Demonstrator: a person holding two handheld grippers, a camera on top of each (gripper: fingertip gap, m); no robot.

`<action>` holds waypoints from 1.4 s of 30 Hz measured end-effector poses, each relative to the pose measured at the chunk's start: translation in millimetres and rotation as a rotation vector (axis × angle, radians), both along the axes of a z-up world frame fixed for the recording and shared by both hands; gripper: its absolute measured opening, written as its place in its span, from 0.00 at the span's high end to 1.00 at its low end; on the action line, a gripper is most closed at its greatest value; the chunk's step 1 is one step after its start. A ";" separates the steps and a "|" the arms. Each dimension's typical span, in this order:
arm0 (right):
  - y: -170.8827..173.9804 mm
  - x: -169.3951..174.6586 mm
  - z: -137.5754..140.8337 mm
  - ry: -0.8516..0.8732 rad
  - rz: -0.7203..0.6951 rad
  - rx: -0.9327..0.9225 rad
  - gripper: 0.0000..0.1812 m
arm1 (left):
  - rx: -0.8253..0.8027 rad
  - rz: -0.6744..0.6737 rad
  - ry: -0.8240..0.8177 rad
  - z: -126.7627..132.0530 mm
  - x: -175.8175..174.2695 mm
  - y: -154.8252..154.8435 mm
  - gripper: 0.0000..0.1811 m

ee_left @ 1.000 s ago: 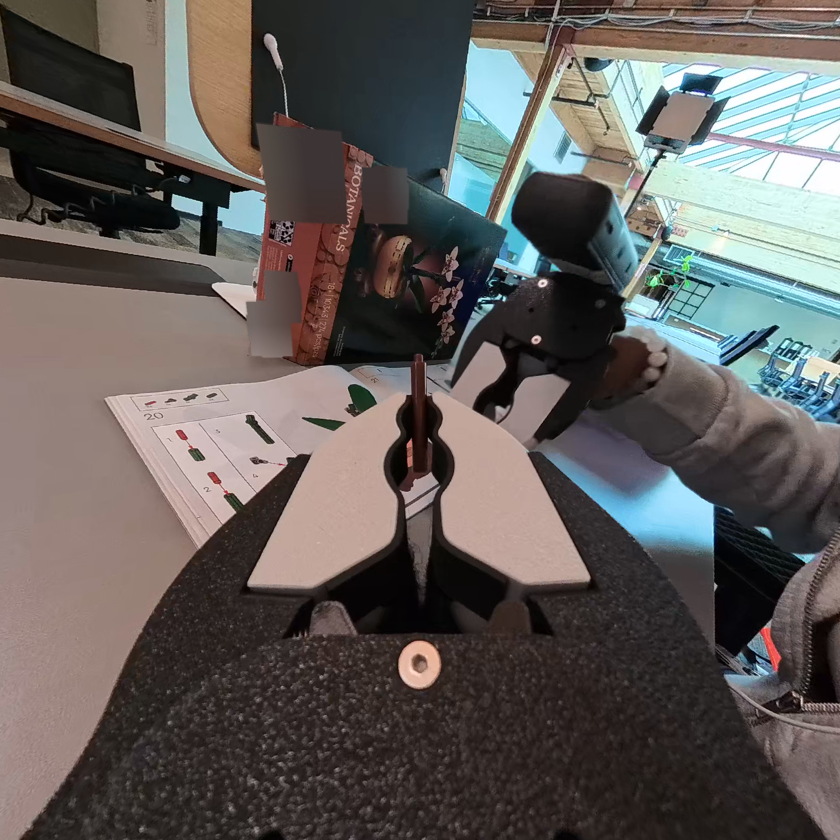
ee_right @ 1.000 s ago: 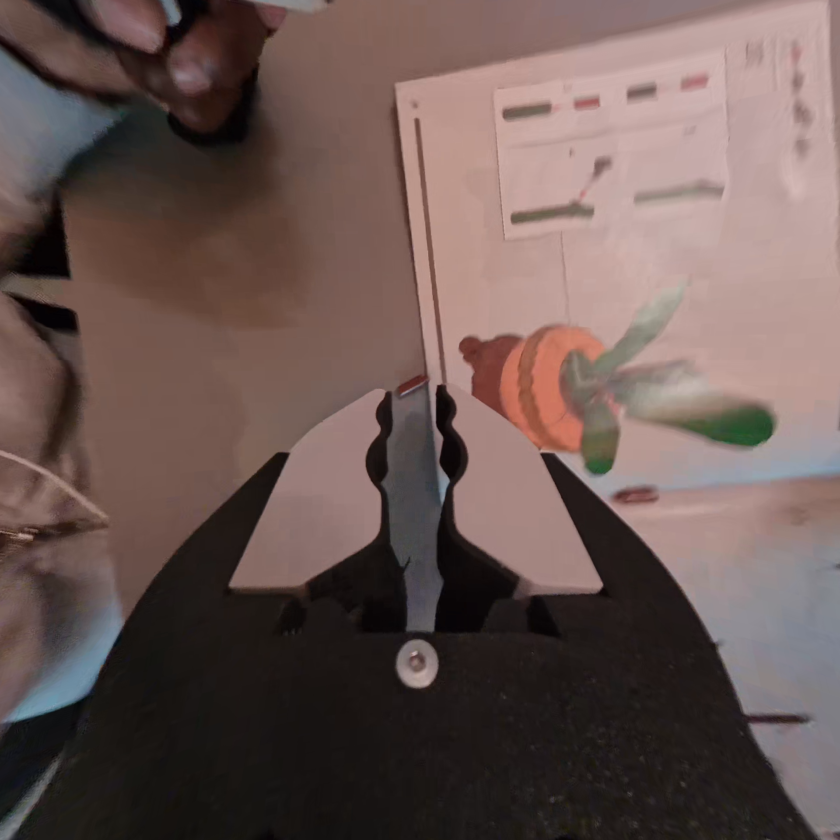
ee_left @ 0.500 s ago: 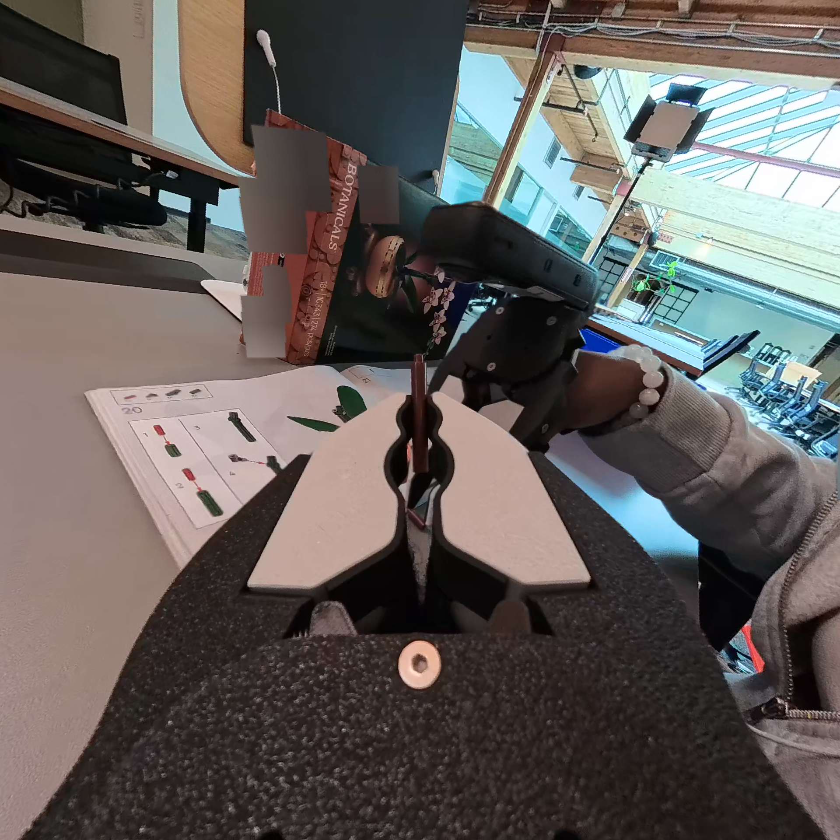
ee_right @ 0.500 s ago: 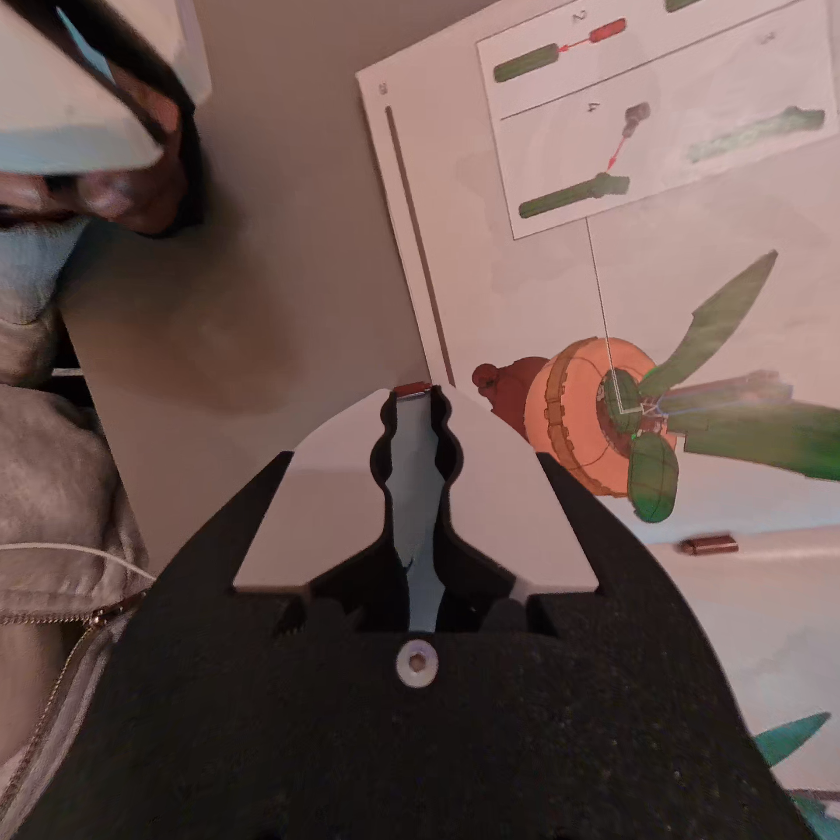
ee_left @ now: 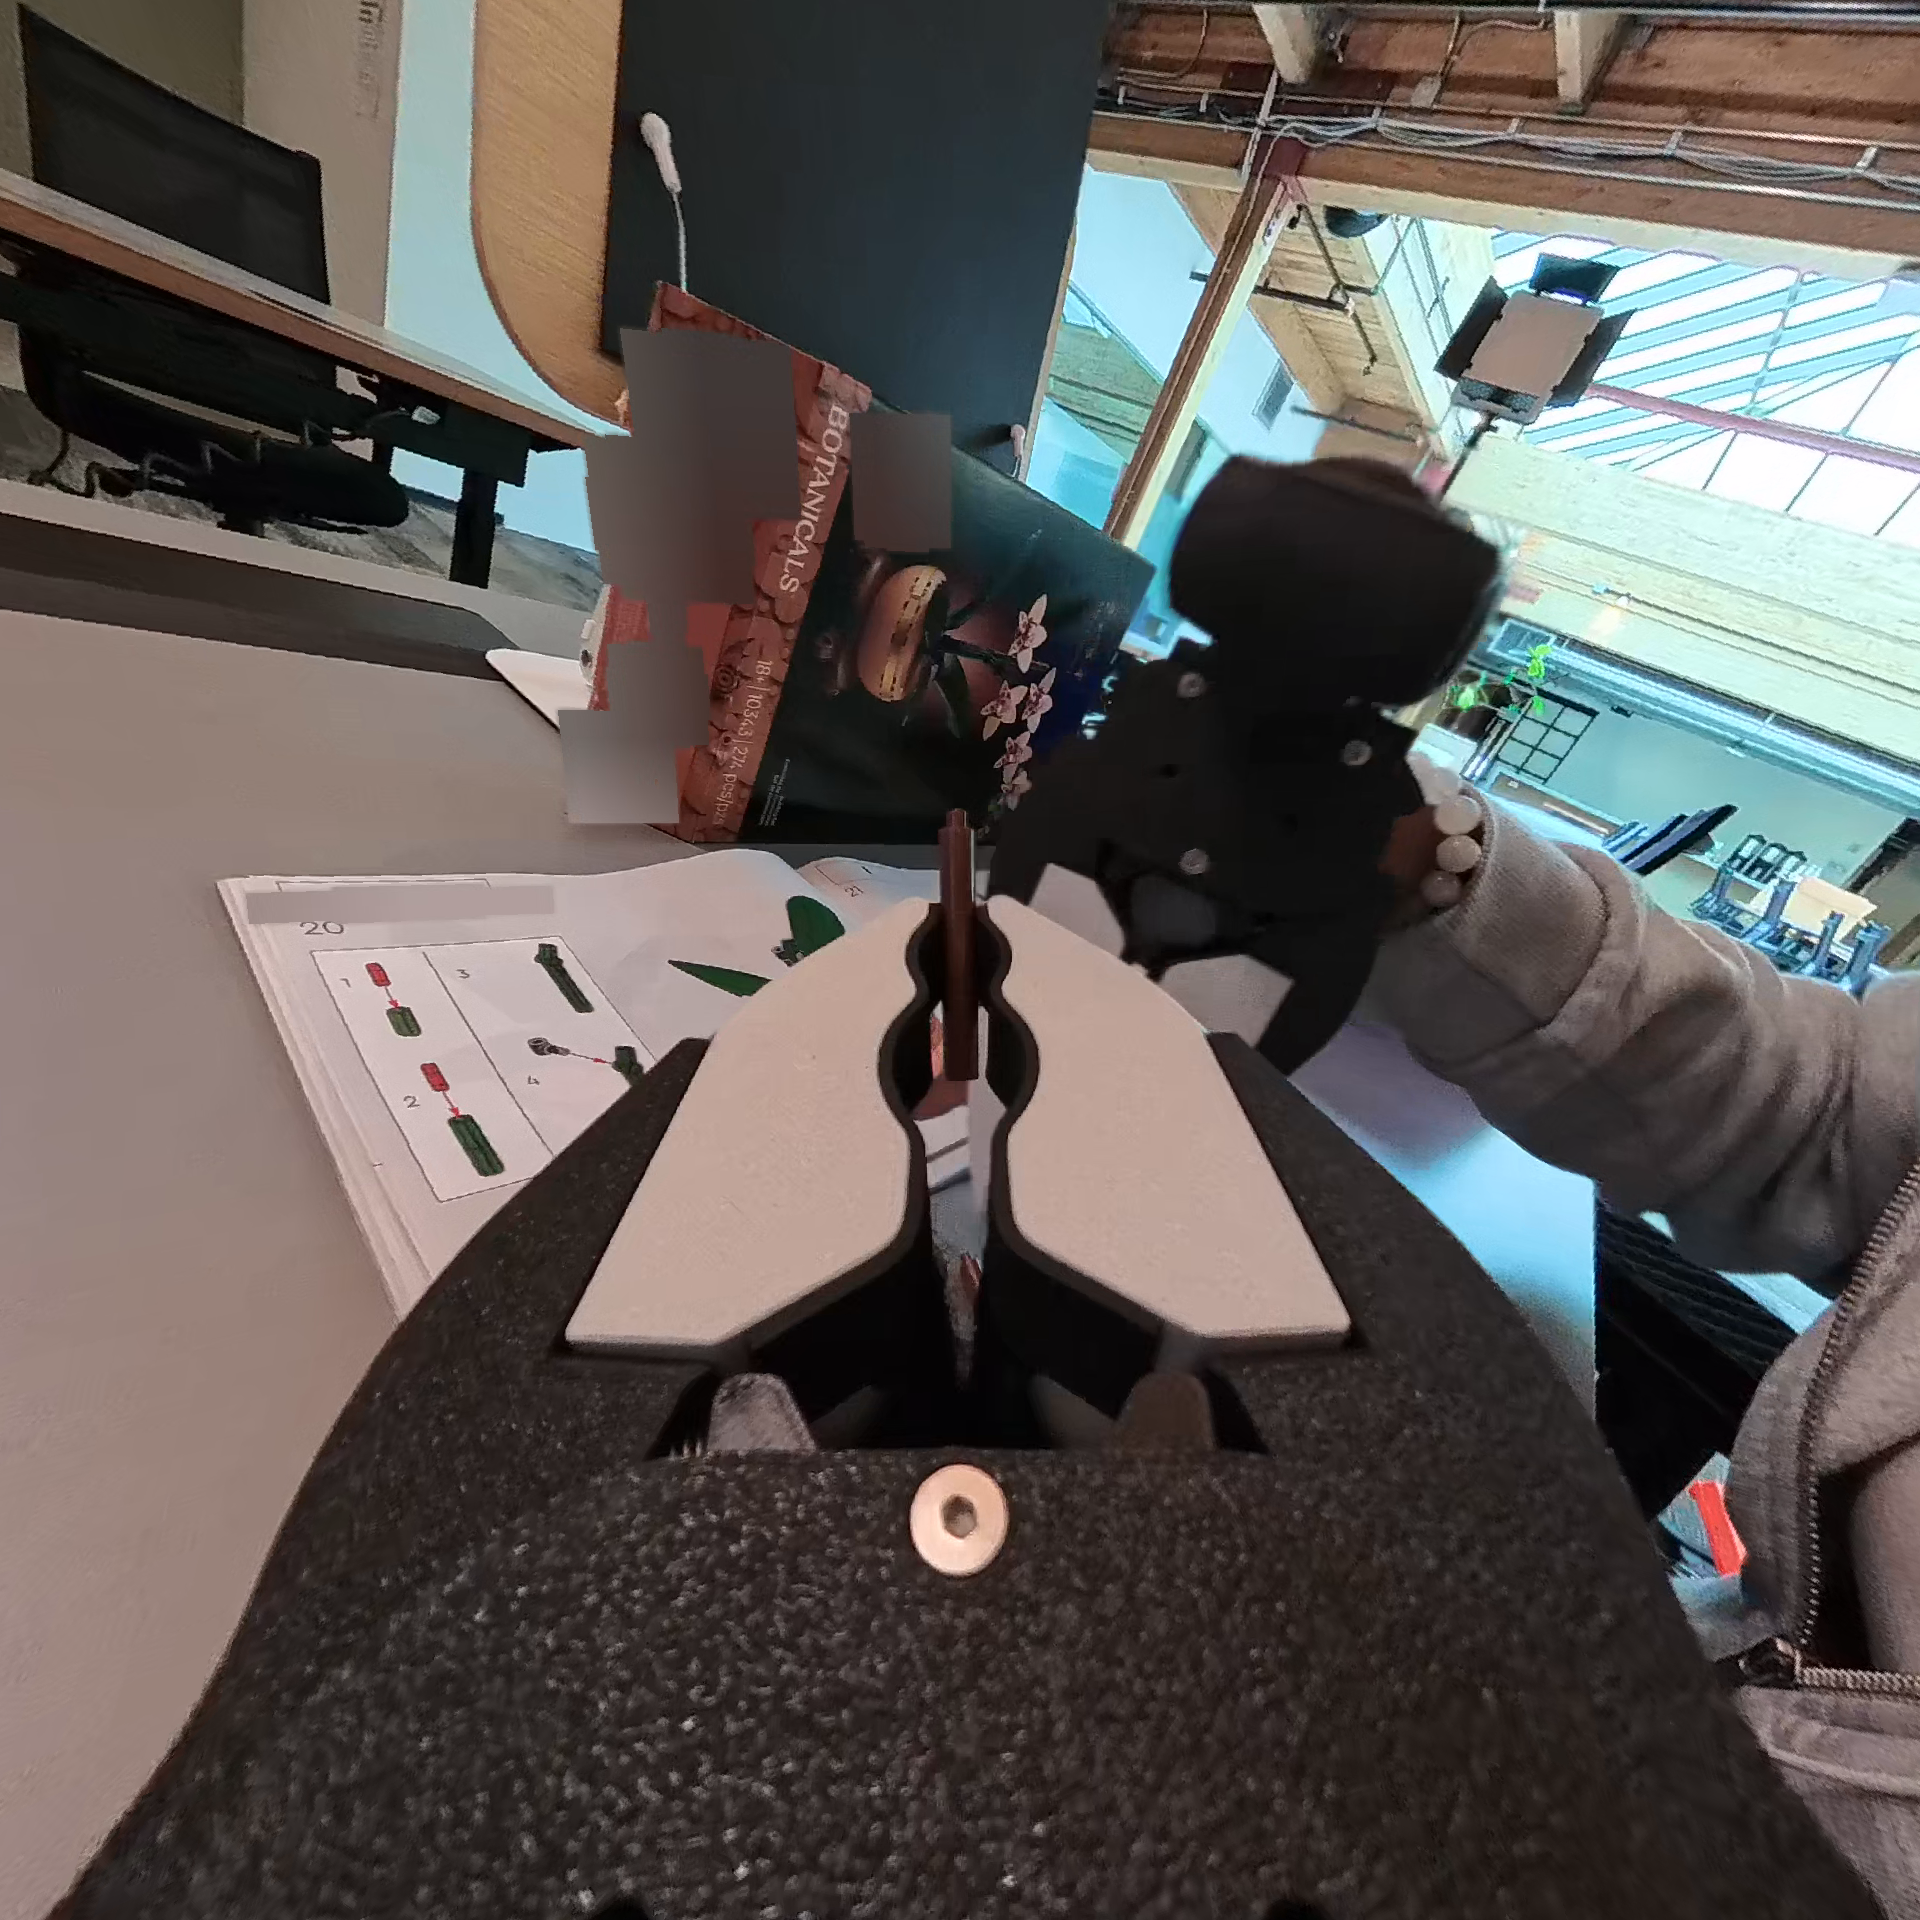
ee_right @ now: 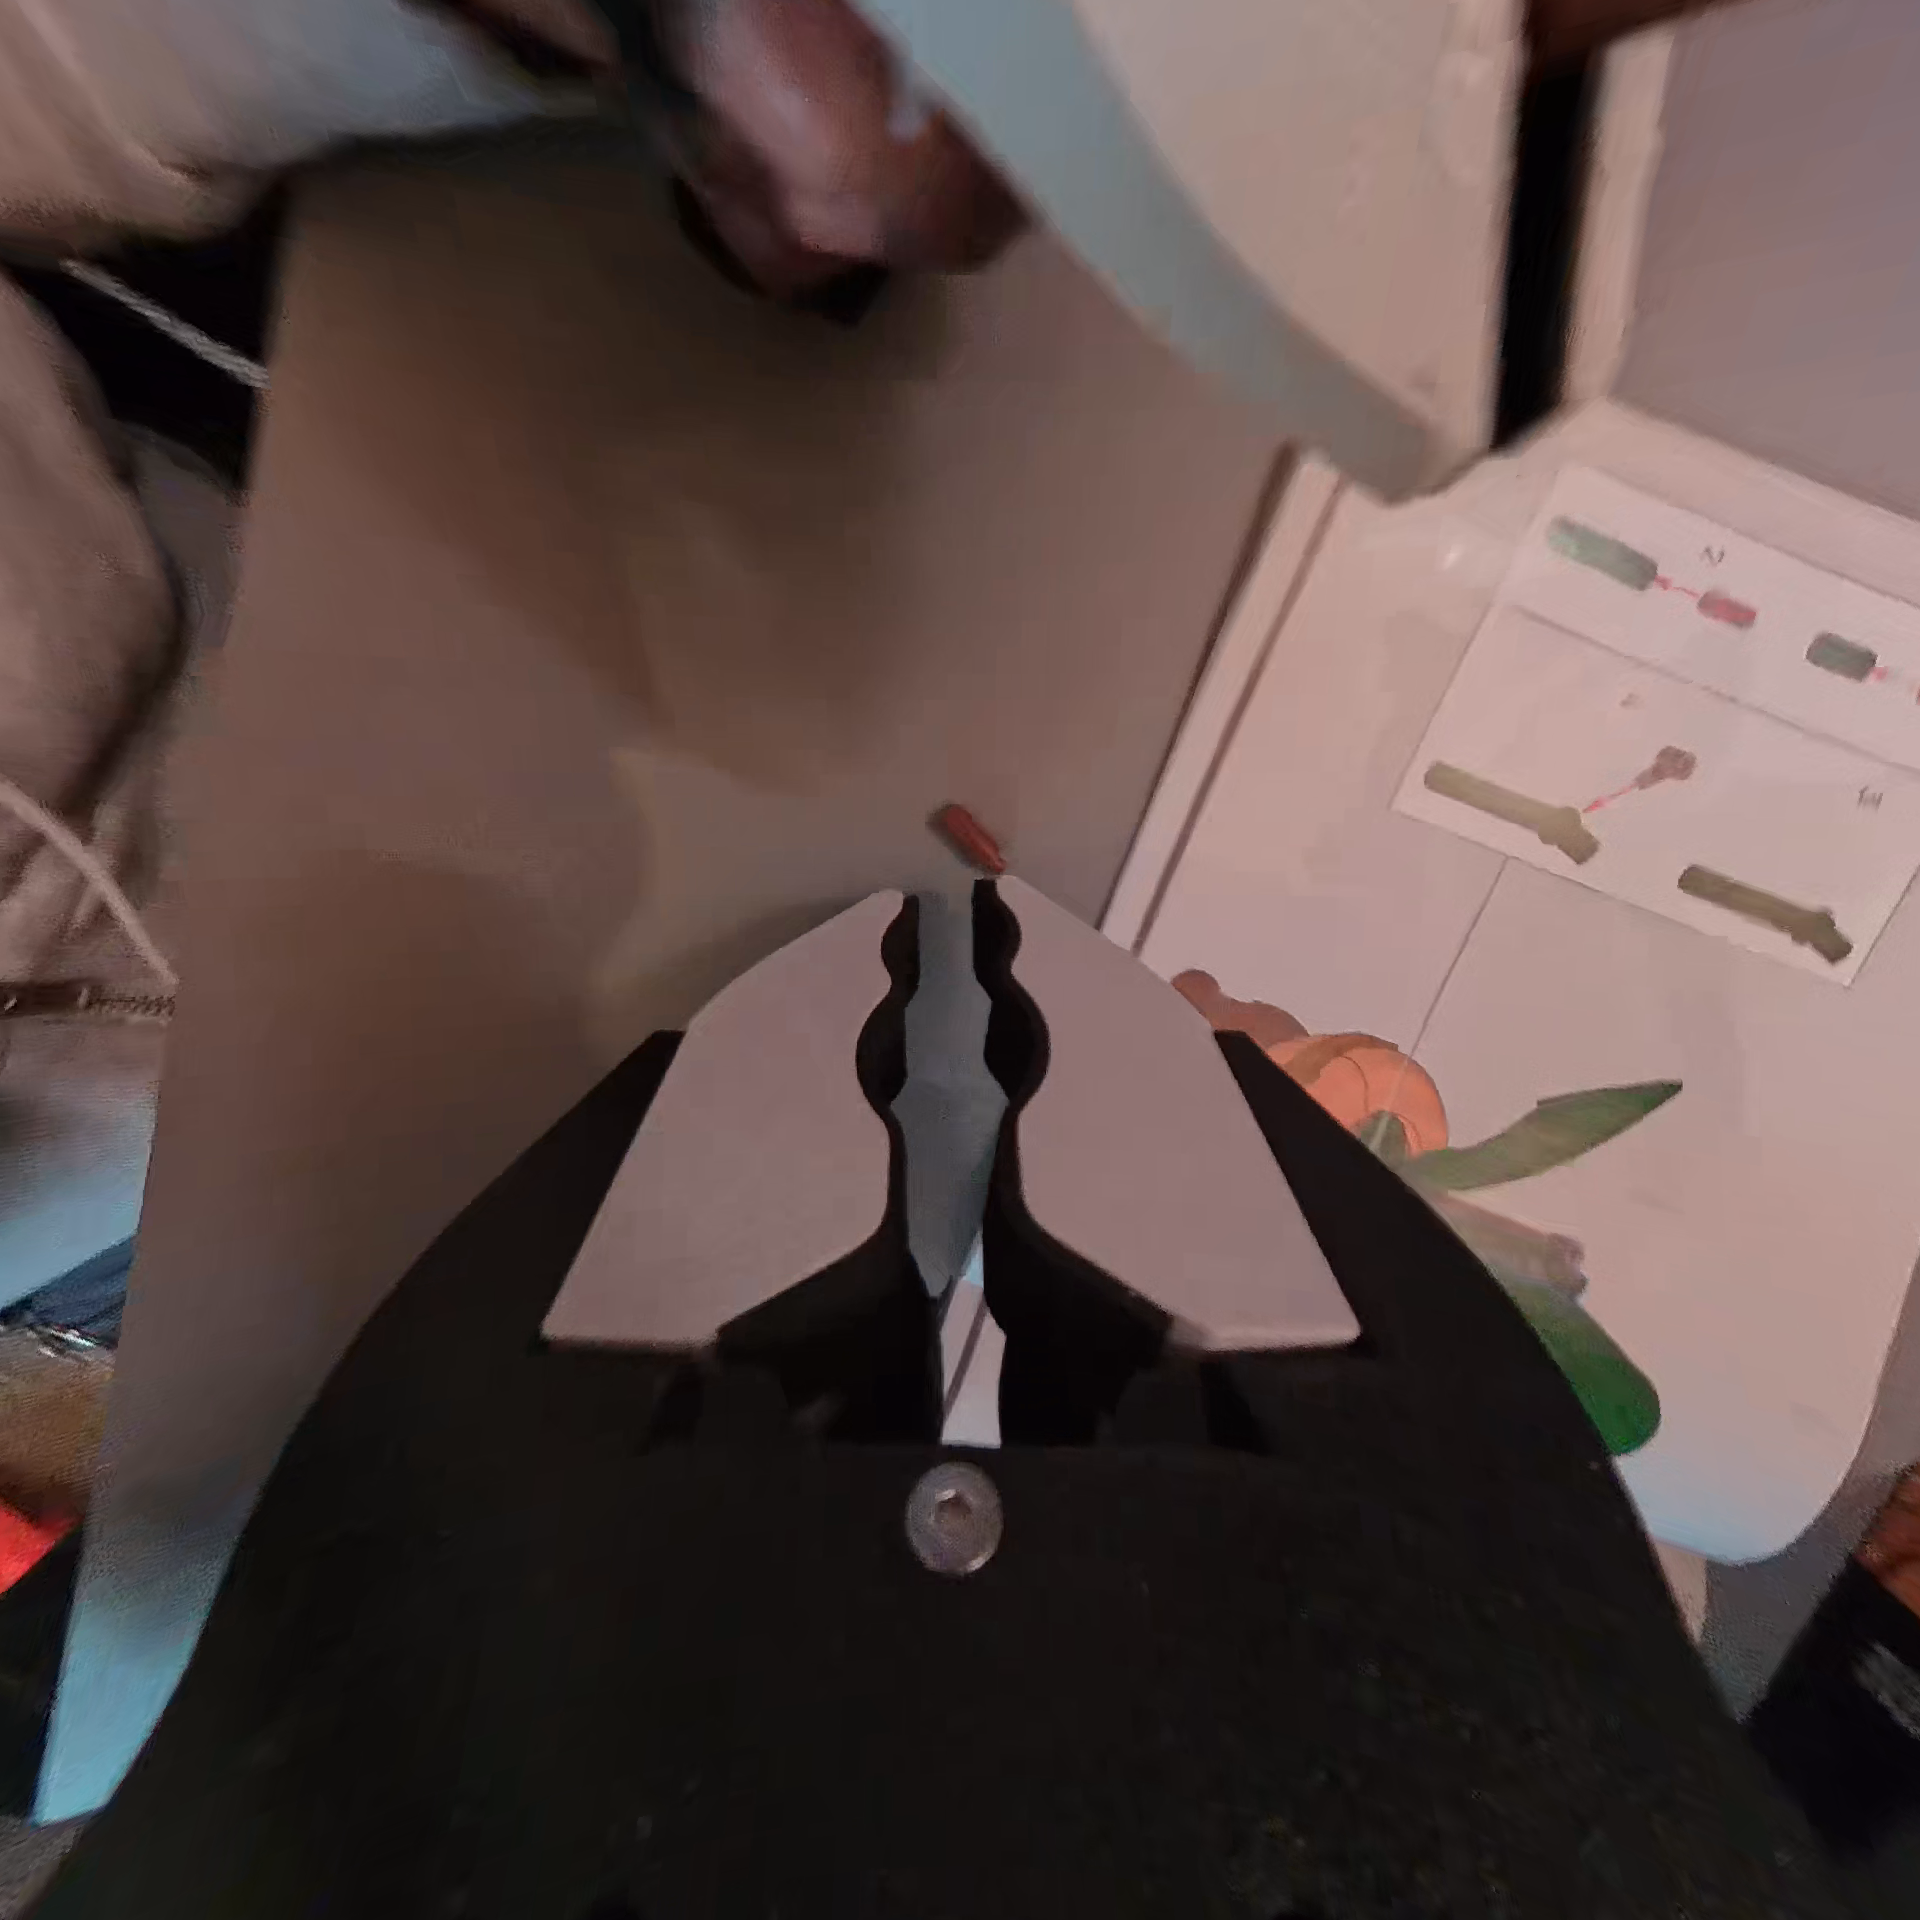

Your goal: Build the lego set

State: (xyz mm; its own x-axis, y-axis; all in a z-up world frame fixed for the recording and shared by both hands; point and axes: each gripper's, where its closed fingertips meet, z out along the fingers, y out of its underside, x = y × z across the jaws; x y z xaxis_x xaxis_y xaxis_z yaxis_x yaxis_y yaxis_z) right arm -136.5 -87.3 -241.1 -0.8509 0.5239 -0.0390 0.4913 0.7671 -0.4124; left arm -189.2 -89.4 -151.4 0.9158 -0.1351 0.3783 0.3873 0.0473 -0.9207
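Left gripper (ee_left: pixel 958 914) clamped on upright brown rod (ee_left: pixel 958 956), above instruction booklet (ee_left: pixel 436 1029).

Grey table (ee_left: pixel 156 1039) in foreground. Desk (ee_left: pixel 260 322) behind at left, black chair (ee_left: pixel 177 197) beyond it. Dark wall panel (ee_left: pixel 842 208) centre back, white cable (ee_left: pixel 675 208) hanging on it. Studio light (ee_left: pixel 1527 348) upper right, under wooden beams (ee_left: pixel 1455 62).

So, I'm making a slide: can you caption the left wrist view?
Left gripper clamps a slim dark-brown rod piece upright above the open white instruction booklet on the grey table.
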 end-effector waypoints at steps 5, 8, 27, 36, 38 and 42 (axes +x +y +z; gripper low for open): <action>7.0 -2.9 -0.6 0.010 -0.127 -0.038 0.91 | 0.010 0.069 0.007 1.3 -10.1 -3.5 0.98; -6.7 -6.5 4.8 -0.079 -0.340 -0.221 0.91 | 0.025 0.096 -0.008 3.0 -15.6 -6.5 0.98; 20.9 77.7 -15.9 0.061 0.821 0.200 0.98 | 0.011 0.053 -0.014 1.0 -9.0 -4.2 0.98; 27.6 58.1 42.5 0.420 0.039 -0.152 0.71 | 0.023 0.051 -0.026 2.0 -9.8 -4.5 0.98; 43.6 58.5 45.4 0.397 -0.392 -0.277 0.63 | 0.034 0.042 -0.046 2.6 -9.5 -5.1 0.98; 41.5 81.4 34.2 0.221 -1.026 -0.651 0.91 | 0.038 0.013 -0.079 2.4 -7.1 -3.9 0.98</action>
